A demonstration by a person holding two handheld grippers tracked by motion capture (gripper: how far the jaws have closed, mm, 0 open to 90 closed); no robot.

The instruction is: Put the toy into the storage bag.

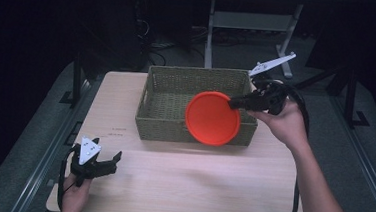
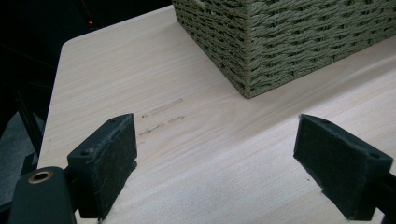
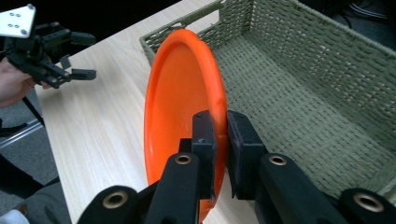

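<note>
Left gripper (image 1: 107,164): held low over the near left corner of the table (image 1: 180,185), jaws spread wide, nothing between them; idle, well apart from the work.
Ahead of left gripper: bare wood, then the near corner of the basket (image 2: 280,42) up and to its right.
Basket: woven, green, open-topped, standing at the far middle of the table; floor looks bare where visible.
Plate (image 1: 212,118): orange, round, tipped up on edge, hanging over the basket's near wall, partly above the inside and partly out in front of it; not resting on anything as far as can be seen.
Right gripper (image 3: 220,140): reaching in from the basket's right end, jaws pressed together on the plate's rim, one pad on the inner face, one on the back.
Progress: plate lifted and brought to the basket, so pick-up and carry look done.
Left to do: probably lowering the plate flat inside the basket, then letting go and pulling the right gripper clear.
</note>
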